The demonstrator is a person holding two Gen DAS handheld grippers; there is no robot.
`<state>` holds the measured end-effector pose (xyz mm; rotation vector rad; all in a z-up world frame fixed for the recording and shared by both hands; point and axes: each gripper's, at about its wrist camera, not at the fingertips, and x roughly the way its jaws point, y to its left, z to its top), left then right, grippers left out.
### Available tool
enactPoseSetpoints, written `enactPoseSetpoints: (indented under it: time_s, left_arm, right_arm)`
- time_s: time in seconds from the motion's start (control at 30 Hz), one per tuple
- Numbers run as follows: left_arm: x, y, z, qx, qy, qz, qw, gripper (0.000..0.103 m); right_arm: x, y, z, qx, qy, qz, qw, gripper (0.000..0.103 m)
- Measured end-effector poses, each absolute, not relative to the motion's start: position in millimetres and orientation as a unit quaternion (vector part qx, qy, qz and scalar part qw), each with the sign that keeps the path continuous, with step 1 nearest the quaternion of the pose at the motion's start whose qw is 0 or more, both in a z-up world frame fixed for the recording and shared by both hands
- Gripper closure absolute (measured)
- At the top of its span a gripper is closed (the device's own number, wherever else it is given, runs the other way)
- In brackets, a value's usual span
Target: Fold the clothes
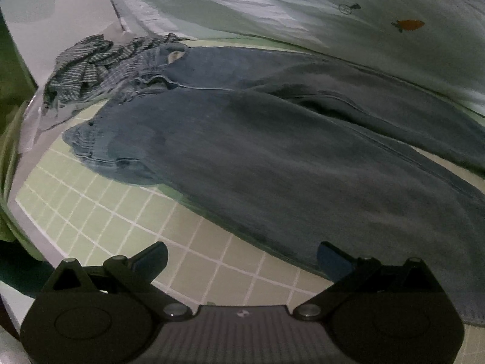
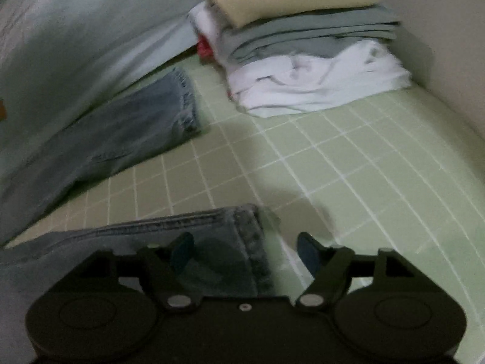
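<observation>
A pair of blue jeans (image 1: 242, 139) lies spread flat on a green checked bed sheet (image 1: 127, 212), waistband at the left, legs running right. My left gripper (image 1: 242, 257) is open and empty, just short of the near leg's lower edge. In the right wrist view the two leg hems show: the far one (image 2: 182, 103) and the near one (image 2: 242, 242). My right gripper (image 2: 245, 251) is open, its jaws standing either side of the near hem's corner, holding nothing.
A striped garment (image 1: 81, 63) lies crumpled beyond the waistband. A pale quilt (image 1: 272, 6) runs along the far side. A stack of folded clothes (image 2: 306, 45) sits at the bed's corner by the wall (image 2: 448, 30).
</observation>
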<state>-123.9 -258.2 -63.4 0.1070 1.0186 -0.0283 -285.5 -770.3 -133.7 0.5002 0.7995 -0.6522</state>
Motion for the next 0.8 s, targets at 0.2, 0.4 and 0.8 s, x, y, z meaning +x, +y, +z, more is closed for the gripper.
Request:
enactPoseSetpoints:
  time_s: [0.2,0.4,0.8]
  left_arm:
    - [-122,-245,-60,0.041,0.493,0.006,0.869,0.0]
    - [-119,-218,-56,0.017,0.495,0.028,0.869,0.0]
    - [-75,-135,-67,-0.06,0.495,0.059,0.865,0.0]
  right_arm:
    - [-263,-777,-133,0.152,0.39,-0.291,0.86,0.088]
    - [-245,-801,-131,0.188,0.378,-0.365,0.83,0.072]
    - [-232,-658,-123,0.18,0.389,-0.342,0.837,0.008]
